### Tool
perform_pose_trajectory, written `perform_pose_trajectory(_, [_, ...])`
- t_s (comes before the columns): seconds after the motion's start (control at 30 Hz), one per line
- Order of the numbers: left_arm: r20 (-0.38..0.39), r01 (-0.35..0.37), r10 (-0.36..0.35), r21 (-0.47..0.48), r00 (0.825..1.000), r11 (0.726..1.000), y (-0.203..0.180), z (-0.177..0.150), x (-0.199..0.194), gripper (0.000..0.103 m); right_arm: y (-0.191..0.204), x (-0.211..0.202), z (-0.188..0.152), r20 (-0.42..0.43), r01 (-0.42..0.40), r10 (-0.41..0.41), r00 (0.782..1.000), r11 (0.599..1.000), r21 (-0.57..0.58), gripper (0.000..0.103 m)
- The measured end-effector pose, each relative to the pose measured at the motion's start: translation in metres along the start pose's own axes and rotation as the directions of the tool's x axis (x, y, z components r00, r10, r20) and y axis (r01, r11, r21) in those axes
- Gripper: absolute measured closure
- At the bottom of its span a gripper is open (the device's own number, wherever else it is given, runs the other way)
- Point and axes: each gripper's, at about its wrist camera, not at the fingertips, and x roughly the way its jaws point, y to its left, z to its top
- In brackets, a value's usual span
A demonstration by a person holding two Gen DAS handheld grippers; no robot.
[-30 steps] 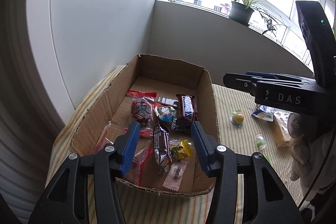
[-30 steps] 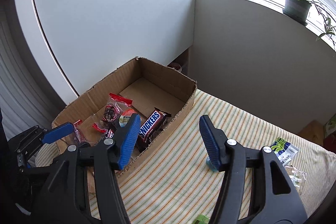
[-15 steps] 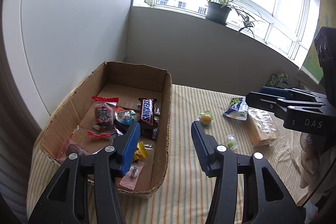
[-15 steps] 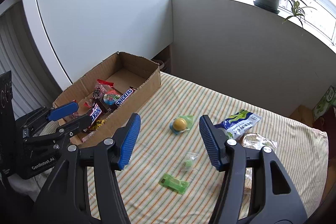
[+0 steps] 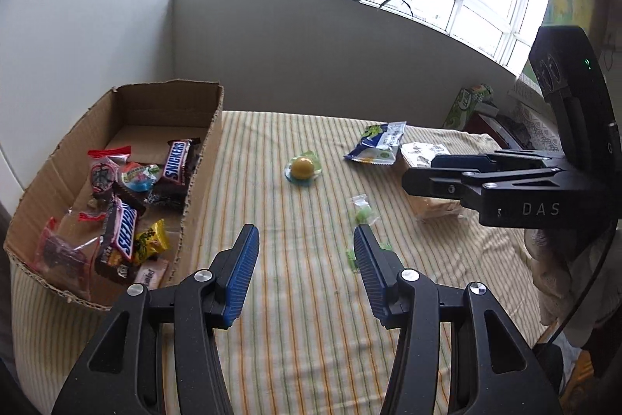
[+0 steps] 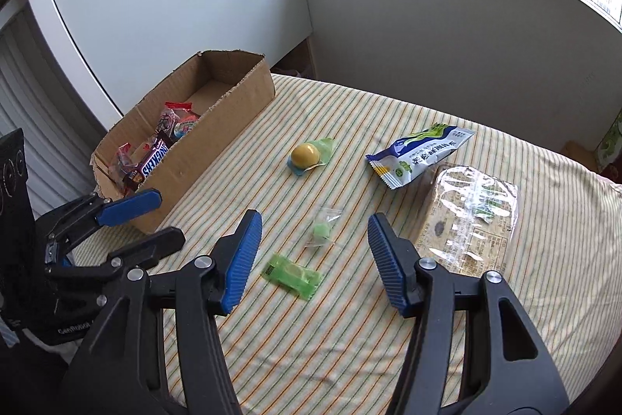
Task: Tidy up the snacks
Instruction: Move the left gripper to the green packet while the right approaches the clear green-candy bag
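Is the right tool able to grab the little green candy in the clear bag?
Probably yes. The right tool is open and empty, the small green candy lies loose on the striped cloth just ahead, nothing between.

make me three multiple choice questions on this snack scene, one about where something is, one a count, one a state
1. Where is the yellow ball candy?
A. in the cardboard box
B. on the striped cloth
C. in a gripper

2. How many snacks lie loose on the striped cloth?
A. two
B. five
C. eight

3. How is the right gripper?
A. open and empty
B. shut on a wrapper
C. shut on the box

Answers:
1 B, it lies on the cloth, apart from the cardboard box.
2 B, ball candy, blue-white packet, clear cracker pack, small green cube candy, green wrapper.
3 A, its jaws are spread with nothing between them.
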Motion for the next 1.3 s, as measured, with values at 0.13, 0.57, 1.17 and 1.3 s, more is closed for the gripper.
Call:
perform_pose_trajectory(0.13, [-0.077,0.086,-0.085,0.003,0.993,0.996,-0.021,-0.012,0.018,0.053,-0.009,0.007,0.001,-0.01,-0.016,0.016,1.0,0.999,0.031,0.055])
perform_pose_trajectory(0.57, [-0.214,0.109,-0.103,0.015,0.971,0.994,-0.062,-0.025,0.067,0.053,-0.021,-0.002,-0.002,0.021,-0.01,0.01,1.0,1.0,0.025,0.055])
perform_pose_trajectory(1.17, [-0.203,-0.034,0.044,0.052,0.978,0.998,-0.049,-0.003,0.093,0.053,-0.025,-0.007,0.0,0.048,-0.036,0.035,0.998,0.999,0.025,0.055])
perform_pose_trajectory(1.3, [-0.185,-0.084,0.097,0.076,0.978,0.994,-0.041,-0.006,0.089,0.053,-0.022,-0.008,0.0,0.046,-0.042,0.042,0.998,0.999,0.011,0.055])
